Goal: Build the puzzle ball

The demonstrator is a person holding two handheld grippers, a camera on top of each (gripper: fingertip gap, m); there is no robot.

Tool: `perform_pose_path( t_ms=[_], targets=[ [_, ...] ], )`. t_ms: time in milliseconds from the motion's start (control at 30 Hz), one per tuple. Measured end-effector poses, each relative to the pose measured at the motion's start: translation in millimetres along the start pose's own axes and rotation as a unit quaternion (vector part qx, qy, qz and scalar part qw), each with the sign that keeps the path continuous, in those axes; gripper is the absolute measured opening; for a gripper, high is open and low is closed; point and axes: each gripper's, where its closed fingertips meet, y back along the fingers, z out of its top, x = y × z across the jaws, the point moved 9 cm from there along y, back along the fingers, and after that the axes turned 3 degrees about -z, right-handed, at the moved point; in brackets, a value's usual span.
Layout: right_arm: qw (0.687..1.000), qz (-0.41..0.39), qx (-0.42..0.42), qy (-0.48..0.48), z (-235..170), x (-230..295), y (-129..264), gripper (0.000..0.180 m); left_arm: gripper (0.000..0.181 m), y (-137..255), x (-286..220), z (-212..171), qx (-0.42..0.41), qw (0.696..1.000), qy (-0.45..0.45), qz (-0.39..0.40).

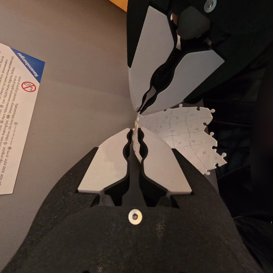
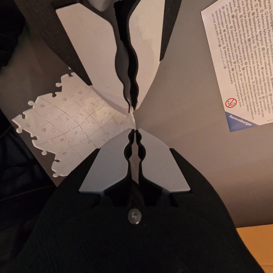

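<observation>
A curved, partly built section of the puzzle ball point(image 1: 184, 133) shows its white, numbered back and is held above the grey table. My left gripper point(image 1: 134, 130) is shut on the section's near edge, seen edge-on between its fingertips. My right gripper point(image 1: 138, 113) comes in from the top and is shut on the same edge just beyond. In the right wrist view the section point(image 2: 66, 122) fans out to the left. There the right gripper point(image 2: 135, 130) pinches its edge from below and the left gripper point(image 2: 131, 107) from above. I cannot tell whether either tip holds a separate piece.
A white printed leaflet with a blue corner point(image 1: 16, 118) lies flat on the grey table point(image 1: 81, 73); it also shows in the right wrist view point(image 2: 243, 59). An orange surface point(image 2: 254, 248) borders the table. A person's dark clothing point(image 1: 243, 147) is behind the puzzle section. Less than 4 cm separates the two grippers' tips.
</observation>
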Motion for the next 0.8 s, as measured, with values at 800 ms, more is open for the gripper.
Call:
perform_pose_path(
  t_ms=[800],
  targets=[
    [0.982,0.132,-0.099,-0.088,-10,-17,-7,0.04,0.003,-2,-5,-2,0.01,1.0,-0.023,0.01]
  ],
)
